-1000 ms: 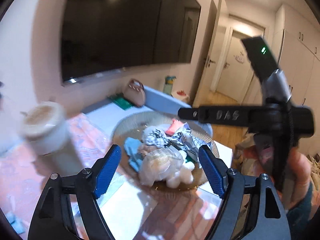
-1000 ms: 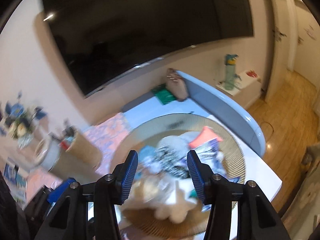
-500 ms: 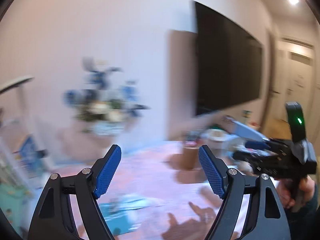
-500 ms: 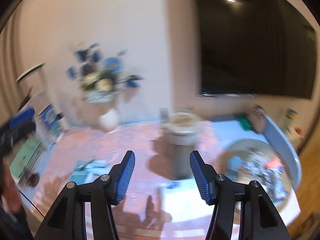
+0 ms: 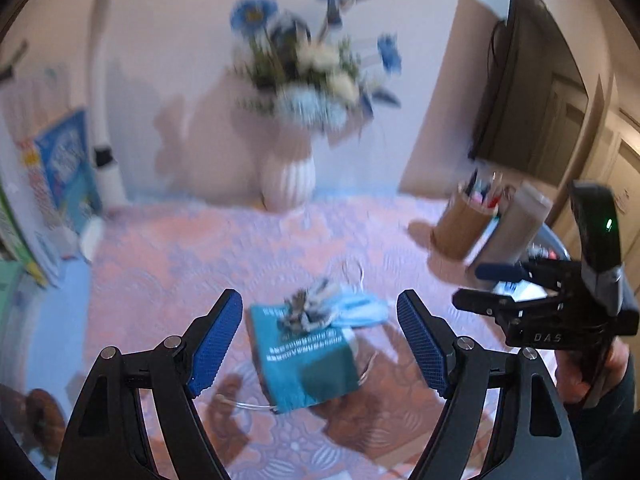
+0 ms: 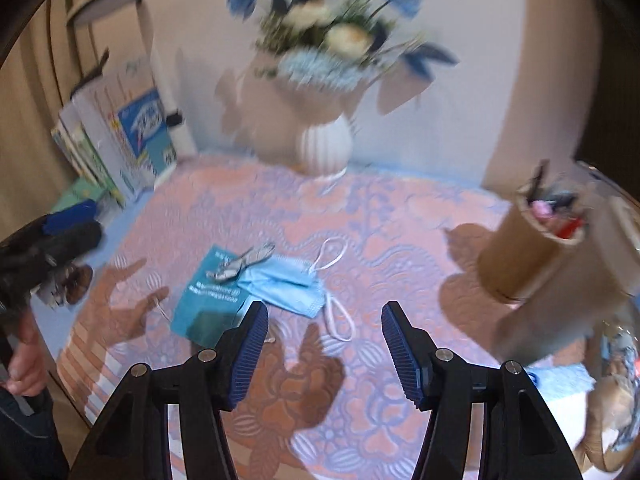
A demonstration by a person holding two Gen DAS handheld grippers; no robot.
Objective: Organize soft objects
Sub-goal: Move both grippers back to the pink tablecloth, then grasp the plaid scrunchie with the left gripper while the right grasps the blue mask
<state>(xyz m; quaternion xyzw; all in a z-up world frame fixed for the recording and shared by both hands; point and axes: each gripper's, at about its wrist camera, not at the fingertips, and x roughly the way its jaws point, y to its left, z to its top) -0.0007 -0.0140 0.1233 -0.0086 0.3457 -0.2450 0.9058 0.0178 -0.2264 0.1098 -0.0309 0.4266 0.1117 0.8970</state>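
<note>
A light blue face mask [image 6: 286,280] with white ear loops lies on the pink patterned tablecloth, partly over a teal packet [image 6: 208,300]. A small black-and-white patterned soft item [image 6: 240,265] lies on the packet. In the left wrist view the packet [image 5: 304,356], the patterned item [image 5: 306,312] and the mask [image 5: 360,309] sit between my fingers. My left gripper [image 5: 320,340] is open and empty above them. My right gripper [image 6: 320,348] is open and empty, just in front of the mask.
A white vase of blue and white flowers [image 6: 326,144] stands at the back. A brown pen holder [image 6: 524,248] and a tall cylinder [image 6: 560,292] stand at the right. Books [image 6: 120,136] lean at the left. A wall TV [image 5: 524,92] hangs at the right.
Both grippers have swung left from the woven tray of soft things to the pink cloth. The mask and teal packet have come into view below them. Both stay open.
</note>
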